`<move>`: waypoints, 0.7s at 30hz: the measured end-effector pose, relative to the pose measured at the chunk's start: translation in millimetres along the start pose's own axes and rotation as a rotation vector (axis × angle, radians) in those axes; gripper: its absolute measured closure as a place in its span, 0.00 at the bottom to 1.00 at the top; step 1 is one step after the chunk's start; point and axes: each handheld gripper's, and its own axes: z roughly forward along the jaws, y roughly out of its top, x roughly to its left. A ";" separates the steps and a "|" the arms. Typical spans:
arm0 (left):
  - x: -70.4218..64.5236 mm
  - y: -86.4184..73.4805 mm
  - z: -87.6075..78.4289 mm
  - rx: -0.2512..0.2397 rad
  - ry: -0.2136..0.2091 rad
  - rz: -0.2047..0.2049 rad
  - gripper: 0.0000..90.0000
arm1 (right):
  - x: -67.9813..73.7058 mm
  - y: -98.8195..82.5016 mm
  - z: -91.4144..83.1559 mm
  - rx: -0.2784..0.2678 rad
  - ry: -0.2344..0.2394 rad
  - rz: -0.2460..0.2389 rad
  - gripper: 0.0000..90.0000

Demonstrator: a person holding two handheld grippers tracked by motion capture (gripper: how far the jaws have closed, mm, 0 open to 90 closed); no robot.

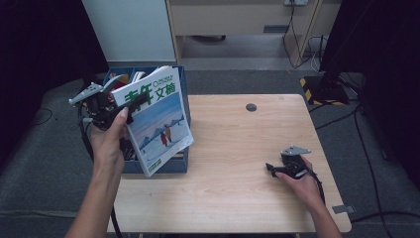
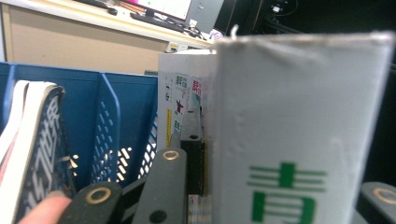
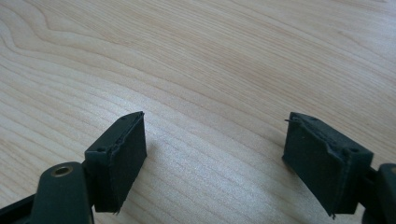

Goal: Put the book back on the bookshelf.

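gripping magazine [image 1: 157, 119] above file box [image 1: 182, 79]

magazine [image 1: 157, 119]: above file box [image 1: 179, 163], held by left gripper [image 1: 132, 106] | file box: at table [image 1: 237, 188] left edge | right gripper [image 1: 271, 168]: on table, right of box

office or lab: desk [image 1: 237, 20], monitor [image 2: 163, 7], floor cables [image 1: 361, 124]

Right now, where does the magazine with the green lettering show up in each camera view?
High view: the magazine is at left, held tilted above the blue file box by the left gripper.
Left gripper view: its pale spine takes up the right half.
Right gripper view: not in it.
Shared landmark: the blue file box.
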 end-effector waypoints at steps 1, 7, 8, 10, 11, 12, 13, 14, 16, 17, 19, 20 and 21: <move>1.4 -0.1 0.3 0.002 0.002 0.000 0.81 | -0.2 0.0 -0.1 0.001 0.001 -0.002 0.24; 7.6 -0.1 -1.8 0.001 0.020 -0.006 0.81 | -0.2 0.0 -0.1 0.001 0.000 -0.003 0.24; 8.6 0.2 -2.3 -0.001 0.023 -0.008 0.81 | -0.1 0.0 -0.2 0.002 0.001 -0.002 0.24; 10.2 0.8 -3.1 -0.003 0.027 -0.006 0.81 | -0.1 0.0 -0.1 0.001 0.000 -0.001 0.24; 11.4 1.6 -3.0 0.000 0.031 -0.002 0.81 | -0.2 0.0 -0.1 0.002 0.000 -0.003 0.24; 12.5 2.6 -2.8 0.003 0.038 0.001 0.81 | -0.1 0.0 -0.1 0.001 0.001 -0.001 0.24; 13.3 3.5 -2.6 0.006 0.045 0.006 0.81 | -0.2 0.0 -0.2 0.002 0.001 -0.003 0.24; 14.2 4.1 -2.6 0.006 0.050 0.010 0.81 | 0.0 0.0 0.0 0.000 -0.001 -0.001 0.24; 15.8 4.9 -2.4 0.004 0.060 0.011 0.81 | -0.1 0.0 -0.1 0.001 0.000 -0.001 0.24; 16.7 5.2 -2.0 0.004 0.064 0.011 0.81 | 0.0 0.0 -0.1 0.002 0.001 0.000 0.24; 18.4 5.8 -0.5 0.008 0.072 0.013 0.81 | 0.0 0.0 -0.1 0.001 0.001 0.000 0.24; 19.1 5.9 0.4 0.009 0.077 0.015 0.81 | -0.1 0.0 -0.1 0.000 0.000 -0.001 0.24; 19.8 5.9 1.2 0.010 0.081 0.017 0.81 | -0.2 0.0 -0.2 0.002 0.001 -0.003 0.24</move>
